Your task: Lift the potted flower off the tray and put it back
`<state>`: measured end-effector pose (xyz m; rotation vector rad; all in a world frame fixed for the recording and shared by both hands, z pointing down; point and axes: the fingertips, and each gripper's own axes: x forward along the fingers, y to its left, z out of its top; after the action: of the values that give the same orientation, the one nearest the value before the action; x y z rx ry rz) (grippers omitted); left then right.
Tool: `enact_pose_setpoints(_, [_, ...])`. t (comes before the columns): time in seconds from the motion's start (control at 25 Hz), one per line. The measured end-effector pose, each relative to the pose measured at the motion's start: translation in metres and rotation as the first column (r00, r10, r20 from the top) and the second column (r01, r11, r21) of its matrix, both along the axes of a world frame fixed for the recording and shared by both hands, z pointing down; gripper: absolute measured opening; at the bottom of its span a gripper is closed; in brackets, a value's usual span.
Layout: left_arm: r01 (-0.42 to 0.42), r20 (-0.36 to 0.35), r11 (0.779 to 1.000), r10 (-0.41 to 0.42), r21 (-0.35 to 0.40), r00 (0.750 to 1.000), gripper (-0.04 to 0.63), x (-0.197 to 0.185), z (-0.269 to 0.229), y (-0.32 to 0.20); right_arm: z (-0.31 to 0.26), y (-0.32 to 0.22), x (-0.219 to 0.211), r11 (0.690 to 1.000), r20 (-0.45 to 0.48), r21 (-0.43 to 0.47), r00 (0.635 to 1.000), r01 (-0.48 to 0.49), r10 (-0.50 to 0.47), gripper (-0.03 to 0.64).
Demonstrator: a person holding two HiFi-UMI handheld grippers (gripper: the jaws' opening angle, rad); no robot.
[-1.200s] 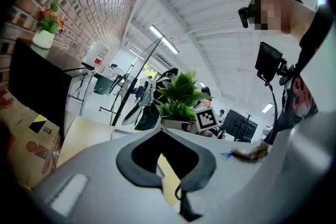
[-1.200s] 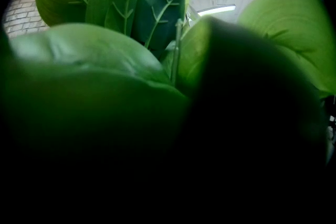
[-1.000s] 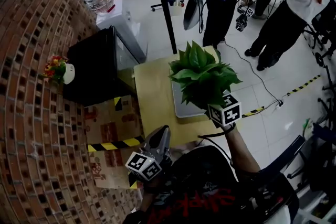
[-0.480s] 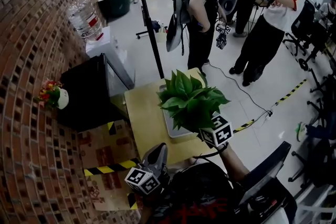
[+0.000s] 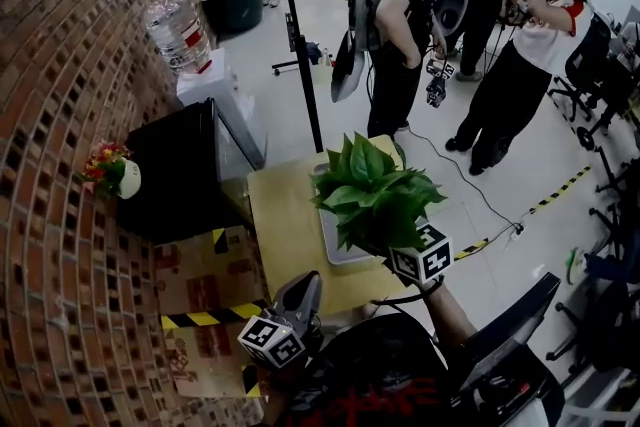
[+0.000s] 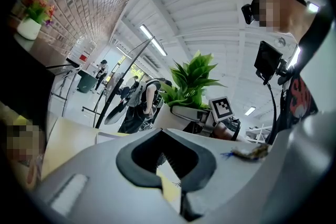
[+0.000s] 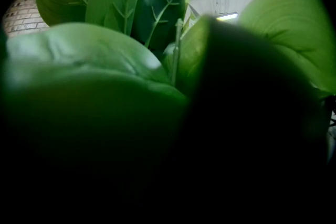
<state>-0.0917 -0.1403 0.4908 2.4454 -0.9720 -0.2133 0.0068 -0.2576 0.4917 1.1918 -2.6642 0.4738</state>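
Observation:
The potted flower [image 5: 375, 193] is a bushy green-leaved plant in a white pot [image 6: 181, 113]. It hangs over the grey tray [image 5: 335, 250] on the yellow table [image 5: 285, 225], with air under the pot. My right gripper [image 5: 403, 248] is at the pot from the near right, and its marker cube [image 5: 425, 258] pokes out below the leaves. In the right gripper view, leaves [image 7: 126, 34] fill the picture and hide the jaws. My left gripper [image 5: 308, 283] stays low at the table's near edge, jaws shut and empty [image 6: 167, 136].
A black cabinet [image 5: 185, 165] with a small flower vase [image 5: 113, 170] stands left of the table by the brick wall. A water dispenser [image 5: 185, 30] and a black pole [image 5: 300, 35] are behind. Several people [image 5: 405, 25] stand beyond the table. A cardboard box [image 5: 205, 280] lies near left.
The head view has shifted, so the room behind looks different. The plant stays held over the tray in my right gripper. The left gripper has barely moved.

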Motion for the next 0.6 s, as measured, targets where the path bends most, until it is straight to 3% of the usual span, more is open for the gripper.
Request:
enact_pose_setpoints(0.24, [0.028,0.009,1.0,-0.028,-0.009,1.0,0.002,-0.002,0.001,-0.003,-0.007,-0.001,-0.002,0.999,-0.013,0.008,0.999,0.031,-0.031,0.546])
enact_pose_setpoints(0.44, [0.049,0.02,0.999,-0.048,-0.02,0.999,0.002,-0.003,0.006,-0.004,-0.002,-0.015,0.008,0.99,-0.091,0.14,0.996,-0.006,0.019,0.546])
enact_pose_setpoints(0.6, [0.097,0.039,0.994,-0.096,-0.051,0.995,0.002,-0.009,0.01,-0.006,0.016,-0.027,0.012,0.985,-0.099,0.174,0.994,-0.022,0.039,0.546])
